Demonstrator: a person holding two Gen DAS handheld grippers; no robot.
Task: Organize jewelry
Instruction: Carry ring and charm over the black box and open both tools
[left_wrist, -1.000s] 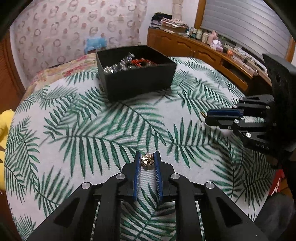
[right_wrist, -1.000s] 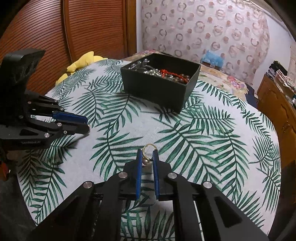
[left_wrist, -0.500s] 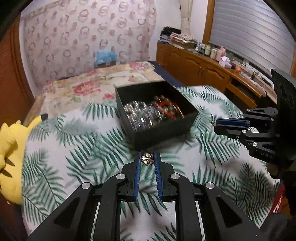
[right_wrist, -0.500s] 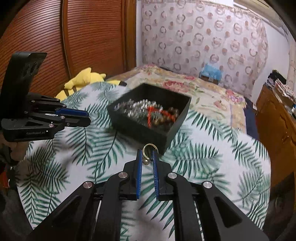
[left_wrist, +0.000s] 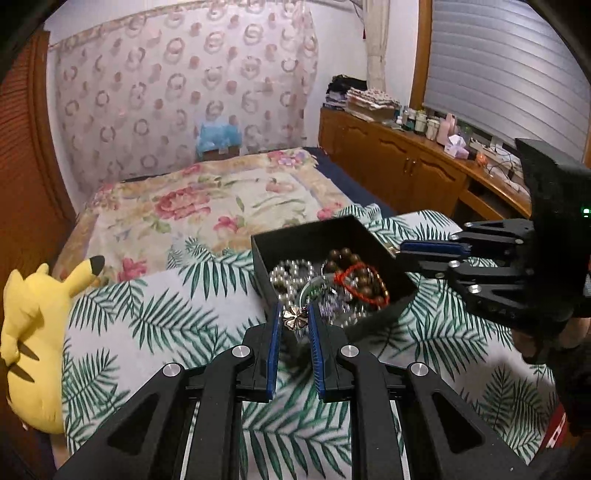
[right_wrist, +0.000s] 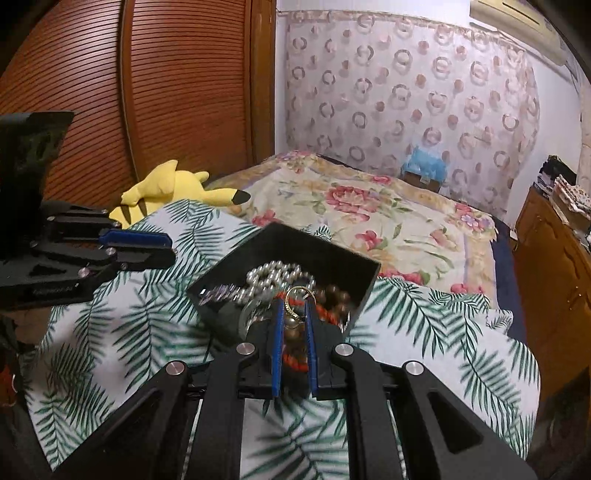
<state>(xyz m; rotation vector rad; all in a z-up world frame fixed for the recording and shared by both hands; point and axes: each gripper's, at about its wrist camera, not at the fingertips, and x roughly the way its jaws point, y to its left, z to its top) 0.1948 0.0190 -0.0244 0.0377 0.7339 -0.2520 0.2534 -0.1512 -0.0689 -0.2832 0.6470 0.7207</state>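
Note:
A black open box (left_wrist: 295, 236) (right_wrist: 332, 254) holds pearl strands, brown beads and a red cord bracelet (left_wrist: 364, 284). My left gripper (left_wrist: 294, 317) is shut on a gold flower-shaped piece (left_wrist: 295, 318), held above the box's near edge. My right gripper (right_wrist: 294, 317) is shut on a gold ring with a small pendant (right_wrist: 295, 310), held over the box's near side. Each gripper shows from the side in the other's view: the right one (left_wrist: 400, 249), the left one (right_wrist: 170, 249).
The box sits on a palm-leaf cloth (left_wrist: 155, 314) (right_wrist: 443, 332). A yellow plush toy (left_wrist: 33, 332) (right_wrist: 173, 188) lies at the cloth's left edge. A floral bedspread (left_wrist: 207, 206) lies beyond, and a wooden cabinet (left_wrist: 406, 173) stands at the right.
Both grippers have risen and moved forward toward the box, each still holding its piece. The box now lies right under their tips instead of far ahead.

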